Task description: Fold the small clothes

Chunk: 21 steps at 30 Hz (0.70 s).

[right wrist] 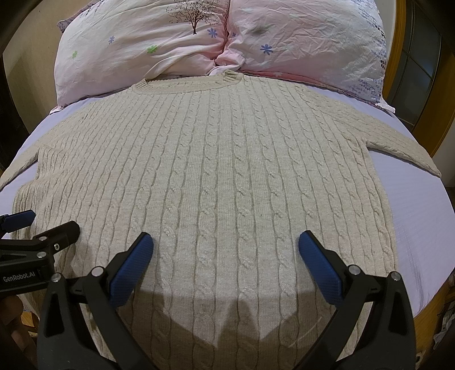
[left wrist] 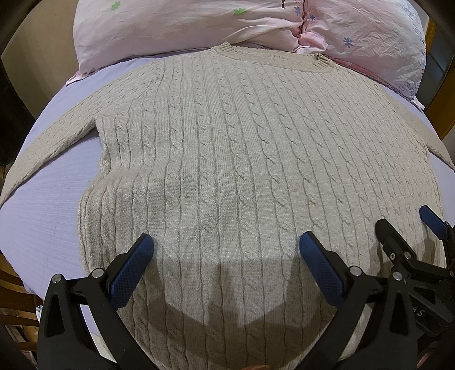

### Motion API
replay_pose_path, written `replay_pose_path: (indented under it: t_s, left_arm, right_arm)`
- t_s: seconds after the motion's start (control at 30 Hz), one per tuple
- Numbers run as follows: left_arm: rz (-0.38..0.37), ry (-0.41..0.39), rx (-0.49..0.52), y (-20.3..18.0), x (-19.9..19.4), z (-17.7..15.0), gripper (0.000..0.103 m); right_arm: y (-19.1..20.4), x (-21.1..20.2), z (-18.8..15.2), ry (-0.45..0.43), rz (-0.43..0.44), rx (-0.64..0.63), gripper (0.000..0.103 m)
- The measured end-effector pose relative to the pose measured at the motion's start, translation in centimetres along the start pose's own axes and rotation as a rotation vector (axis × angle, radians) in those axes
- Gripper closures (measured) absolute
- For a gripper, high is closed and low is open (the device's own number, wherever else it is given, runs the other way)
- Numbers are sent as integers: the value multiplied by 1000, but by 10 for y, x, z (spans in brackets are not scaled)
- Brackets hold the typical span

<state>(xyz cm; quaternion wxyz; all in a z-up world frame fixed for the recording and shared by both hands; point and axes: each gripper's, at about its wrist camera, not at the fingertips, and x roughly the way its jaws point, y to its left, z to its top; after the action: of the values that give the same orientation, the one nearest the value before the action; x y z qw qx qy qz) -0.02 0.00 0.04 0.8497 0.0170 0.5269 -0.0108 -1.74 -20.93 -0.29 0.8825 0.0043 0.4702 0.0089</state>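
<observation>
Sweater: beige cable-knit sweater (left wrist: 227,159) lies flat, spread on the bed (left wrist: 42,210), collar toward the pillows (left wrist: 176,25), sleeves out to both sides.
Left gripper (left wrist: 226,244): fingers spread wide, holding nothing, above the lower part of the knit.
Right gripper (right wrist: 226,244): fingers wide, holding nothing, just beside the left one.

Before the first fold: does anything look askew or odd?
One kink: the beige cable-knit sweater lies flat, but its left side edge buckles inward below the sleeve. Both claws hover open.
</observation>
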Motion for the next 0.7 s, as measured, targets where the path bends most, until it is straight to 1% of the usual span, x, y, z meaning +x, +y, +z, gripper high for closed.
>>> replay_pose_path:
  t_s: [0.43,0.5,0.57,0.6,0.63,0.67,0.7]
  left_arm:
    - [0,-1,1,0,0,0,1]
    - [0,-1,4,0,0,0,1]
    - [-2,-6,13,0,0,0,1]
    - [-4,-11,18,0,0,0,1]
    - [-7,-20,24,2,0,0,1]
    - [-8,-29,25,0,0,-1,1]
    - [-8,-39,24,1,0,-2,1]
  right_arm:
    - [1,-1,-2,-5,2,-3,2]
    - [-2,-2,0,-15,31,-15,2]
    - [-22,-13,8,-64,120,24,2]
    - [-31,-18,7,-93,132,57,2]
    - [-60,-30,16,-161,157,140,2]
    - [-84,-38,26,-200,157,204,2]
    - [-105,-42,34,-224,140,256,2]
